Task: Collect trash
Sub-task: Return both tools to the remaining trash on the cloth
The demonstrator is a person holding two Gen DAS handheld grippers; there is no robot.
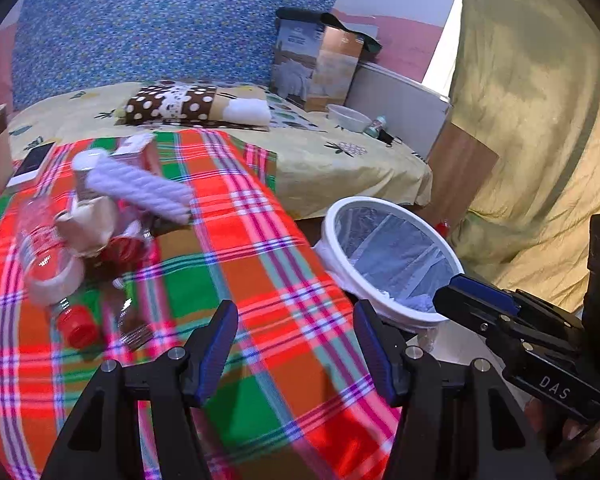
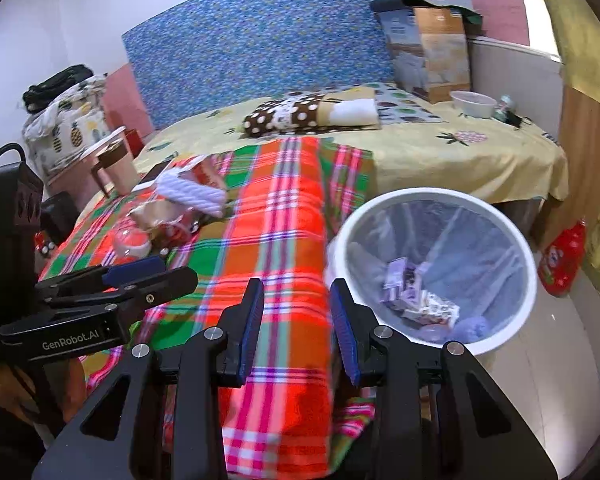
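Left wrist view: left gripper (image 1: 296, 344) fingers released, empty, above the plaid bench (image 1: 236, 240). Right gripper (image 2: 298, 328) likewise grasps nothing. "GenRobot.AI" and "DAS" are readable. Blurred trash pile (image 1: 100, 232) lies far left; lined bin (image 2: 436, 268) right, its wrappers' print illegible.
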